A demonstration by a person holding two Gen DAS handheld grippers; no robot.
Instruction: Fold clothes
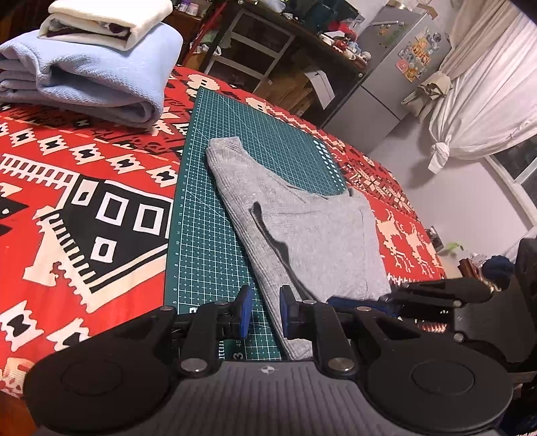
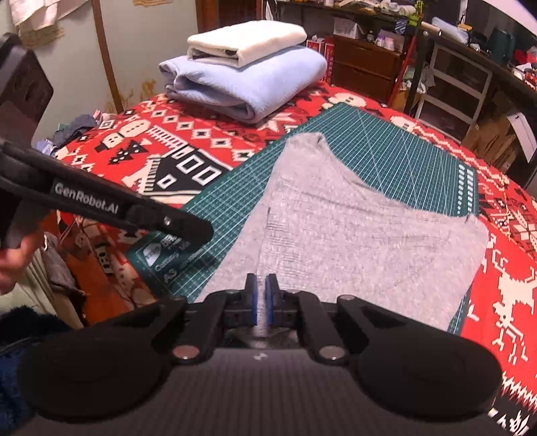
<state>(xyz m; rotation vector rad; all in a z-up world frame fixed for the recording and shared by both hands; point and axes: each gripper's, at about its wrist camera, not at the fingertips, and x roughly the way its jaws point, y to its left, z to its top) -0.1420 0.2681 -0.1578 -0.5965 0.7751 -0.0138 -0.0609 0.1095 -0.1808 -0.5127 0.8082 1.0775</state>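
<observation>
"GenRobot.AI" hand-held gripper (image 2: 201,231) over "A3" cutting mat (image 2: 419,167)

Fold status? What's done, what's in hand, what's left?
Done: a cream garment sits folded on a folded light blue one, stacked at the far end. In hand: the grey top lies partly folded on the green cutting mat; the right hand-held gripper looks shut on its near edge, the left hand-held gripper open beside it. Left: finish folding it, probably stack it.

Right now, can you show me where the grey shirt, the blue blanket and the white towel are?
grey shirt (image 2: 352,234): right wrist view, middle of the cloth.
blue blanket (image 2: 261,84): right wrist view, its top fold.
white towel (image 1: 110,16): left wrist view, its top face.
</observation>
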